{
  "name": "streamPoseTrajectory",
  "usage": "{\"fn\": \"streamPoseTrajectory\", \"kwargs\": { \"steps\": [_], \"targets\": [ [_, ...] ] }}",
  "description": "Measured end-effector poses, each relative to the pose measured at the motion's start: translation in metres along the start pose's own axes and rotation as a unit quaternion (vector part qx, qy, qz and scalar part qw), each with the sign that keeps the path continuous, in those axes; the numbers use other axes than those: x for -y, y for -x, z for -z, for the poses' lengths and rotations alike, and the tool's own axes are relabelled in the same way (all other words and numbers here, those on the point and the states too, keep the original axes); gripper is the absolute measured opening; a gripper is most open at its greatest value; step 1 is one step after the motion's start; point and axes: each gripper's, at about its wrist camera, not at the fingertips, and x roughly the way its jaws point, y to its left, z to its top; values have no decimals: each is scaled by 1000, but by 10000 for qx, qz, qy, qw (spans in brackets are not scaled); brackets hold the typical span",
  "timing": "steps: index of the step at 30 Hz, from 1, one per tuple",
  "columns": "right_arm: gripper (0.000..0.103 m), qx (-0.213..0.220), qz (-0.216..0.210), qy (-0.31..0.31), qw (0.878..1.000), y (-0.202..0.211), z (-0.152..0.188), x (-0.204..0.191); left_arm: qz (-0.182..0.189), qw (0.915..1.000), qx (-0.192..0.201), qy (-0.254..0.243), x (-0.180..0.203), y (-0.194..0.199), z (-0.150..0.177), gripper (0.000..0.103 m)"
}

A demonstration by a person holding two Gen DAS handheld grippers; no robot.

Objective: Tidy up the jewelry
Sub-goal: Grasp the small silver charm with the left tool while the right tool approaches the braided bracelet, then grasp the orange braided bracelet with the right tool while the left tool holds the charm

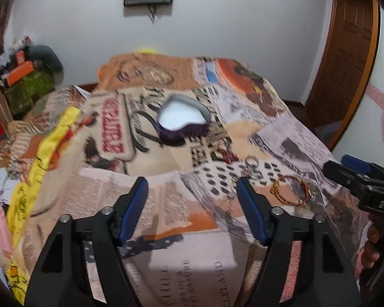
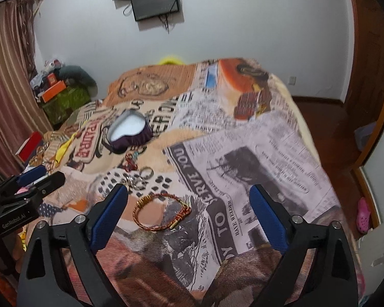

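Over at the left edge of the room hangs a striped curtain [image 2: 5,81], and beside it a heap of clutter topped by an orange box [image 2: 54,91]. From there a bed [image 2: 281,138] runs toward the far wall, spread with a newspaper-print blanket [image 1: 187,263] whose left side shows a yellow strip of fabric [image 1: 51,138].

The left claw [image 1: 192,194] hovers low over the near part of the blanket, its blue pads [image 1: 134,204] spread wide with nothing between them. Beyond it, toward the middle of the bed, sits a heart-shaped jewelry box [image 1: 183,116], open, purple outside with a pale lining; it looks empty, though the blur makes that hard to swear to.

Nearer than the box and a little right of it lies a small red tasseled piece [image 2: 130,162], too blurred to name. Just past that toward me are some silver rings [image 2: 147,172], one apart and a small cluster touching each other. Closest of all is a red and gold braided bracelet [image 2: 162,211], lying flat on the blanket in an open loop, well apart from the box.

The right claw [image 2: 189,209] hangs above that bracelet, which lies just beside its left pad [image 2: 110,217]; the fingers stand wide apart and grip nothing.

On the wall above the bed are a dark screen [image 2: 155,1] with loose cables, and at the far right a wooden door [image 1: 345,58]. A pink clog [image 2: 363,216] lies on the wooden floor [image 2: 327,125] down there.
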Motion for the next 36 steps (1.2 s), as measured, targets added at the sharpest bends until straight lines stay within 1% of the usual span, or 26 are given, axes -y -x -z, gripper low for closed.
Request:
{"fn": "streamPoseTrajectory", "kwargs": {
  "steps": [2,5,10,13,16,24,25,27,29,31,36],
  "targets": [
    [89,-81,-19,12,10000,-7,1,1,143,9998,-162,8,3,-11,2,55],
    [82,-197,-62,80,9998,-16,2,0,339,9989,-321,10,7,-22,3,45],
    [71,-373,-116,284,9988,-29,5,-4,507,9978,-402,-171,21,-32,4,38],
    [64,-494,-137,366,9980,-36,7,-4,528,9973,-408,-300,27,-35,5,34],
    [60,-579,-134,394,9975,-39,8,-2,538,9968,-443,-397,32,-39,5,31],
    [57,-608,-175,511,9967,-39,7,-2,614,9961,-513,-367,30,-47,6,28],
    [57,-607,-227,518,9966,-39,6,-3,626,9961,-514,-363,29,-47,7,27],
    [57,-598,-352,512,9963,-39,3,-7,651,9959,-513,-358,29,-49,7,20],
    [57,-565,-449,499,9961,-38,0,-11,673,9958,-523,-340,28,-50,7,11],
    [58,-547,-538,507,9958,-39,-4,-16,712,9956,-528,-313,27,-52,7,8],
    [60,-662,-572,647,9941,-46,-3,-27,720,9959,-468,-277,23,-49,9,8]
  ]
}}
